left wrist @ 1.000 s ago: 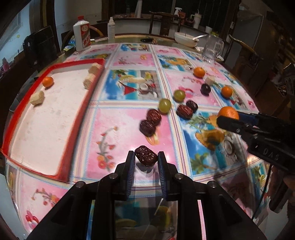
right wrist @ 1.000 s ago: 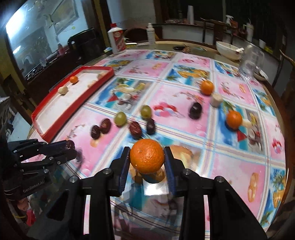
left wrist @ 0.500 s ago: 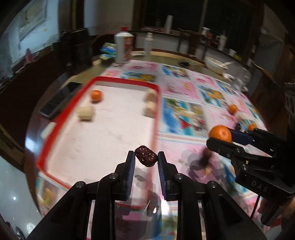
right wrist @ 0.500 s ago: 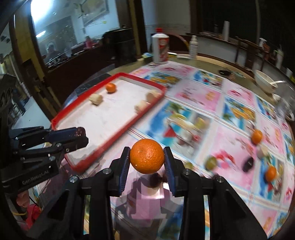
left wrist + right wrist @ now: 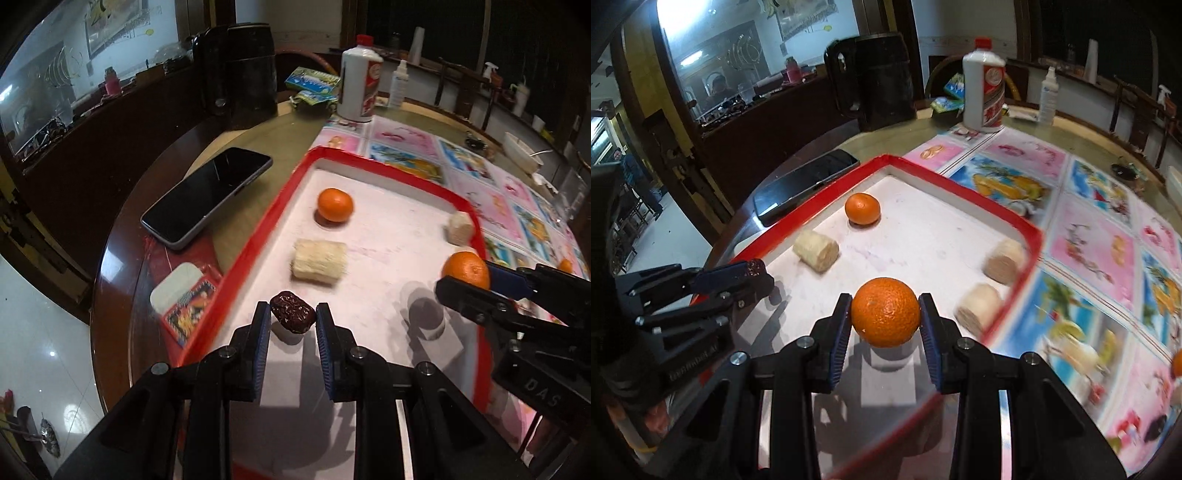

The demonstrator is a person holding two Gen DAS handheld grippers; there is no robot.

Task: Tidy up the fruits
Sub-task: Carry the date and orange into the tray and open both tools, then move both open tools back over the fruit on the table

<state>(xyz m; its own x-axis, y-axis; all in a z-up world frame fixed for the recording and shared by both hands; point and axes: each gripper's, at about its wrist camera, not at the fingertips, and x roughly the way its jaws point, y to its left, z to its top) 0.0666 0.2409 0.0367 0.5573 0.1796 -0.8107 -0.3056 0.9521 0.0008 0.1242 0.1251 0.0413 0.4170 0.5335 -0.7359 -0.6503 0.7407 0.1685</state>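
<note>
I work over a round wooden table (image 5: pixel 122 258) spread with a cloth (image 5: pixel 1093 251) of pink and blue picture squares. The room is dim, with a dark cabinet and glass panes behind. A phone (image 5: pixel 207 197), a white bottle (image 5: pixel 984 92) with a red cap, a spray bottle (image 5: pixel 1047 94) and a black kettle (image 5: pixel 249 70) stand beyond the tray (image 5: pixel 258 236), which is red-rimmed and white inside.

My left gripper (image 5: pixel 291 319) is clamped on one date (image 5: pixel 293 312), held above the tray's near corner. My right gripper (image 5: pixel 884 314) pinches one orange (image 5: pixel 885 312) above the tray's middle.

Lying in the tray I count one small orange (image 5: pixel 862 208) and three pale banana pieces (image 5: pixel 816 251): one on the left, two by the right rim.
</note>
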